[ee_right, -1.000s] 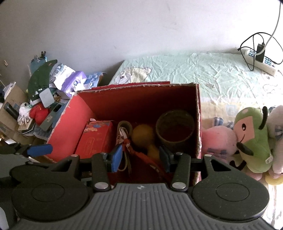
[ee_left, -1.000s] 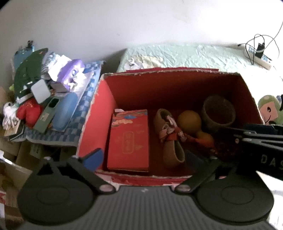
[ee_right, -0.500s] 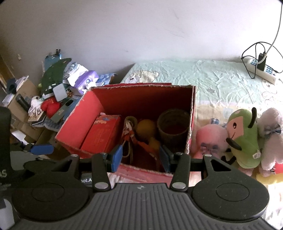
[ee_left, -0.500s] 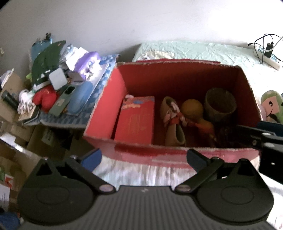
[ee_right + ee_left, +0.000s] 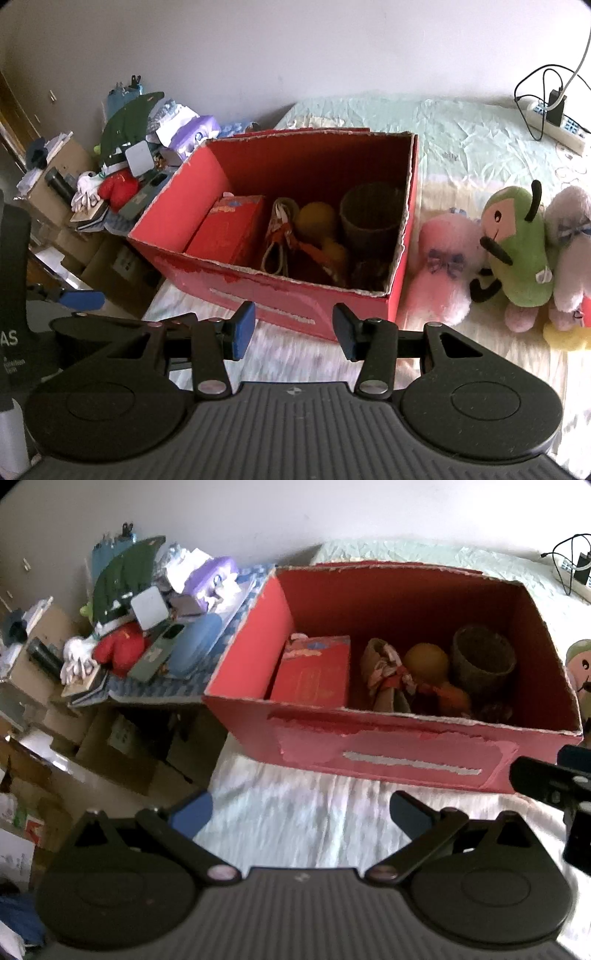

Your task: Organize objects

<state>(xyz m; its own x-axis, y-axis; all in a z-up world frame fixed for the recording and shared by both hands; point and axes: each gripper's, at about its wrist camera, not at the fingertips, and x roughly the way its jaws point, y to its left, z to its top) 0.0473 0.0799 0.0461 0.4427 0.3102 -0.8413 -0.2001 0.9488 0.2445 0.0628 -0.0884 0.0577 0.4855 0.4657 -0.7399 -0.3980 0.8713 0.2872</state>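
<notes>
Sitting on the bed [image 5: 461, 122], near its left edge: red cardboard box [image 5: 295, 295], open top. Inside, left to right: red packet [image 5: 231, 227] against the left wall, tan shoe-shaped item [image 5: 384, 672] with ribbon, orange gourd [image 5: 317, 218], dark cup [image 5: 371, 216] at the right wall.

Left gripper [image 5: 301, 812] hangs short of the box's front wall, fingers [image 5: 192, 814] spread wide, nothing between them. Right gripper [image 5: 293, 330] likewise before the front wall, its blue-padded fingers apart with a moderate gap, empty.

Plush toys on the bed right of the box: pink one [image 5: 447, 258] just beside the box wall, green one [image 5: 517, 251] next to it.

Power strip [image 5: 554, 123] at the bed's far right corner. Cluttered pile [image 5: 147, 627] off the bed's left edge.
</notes>
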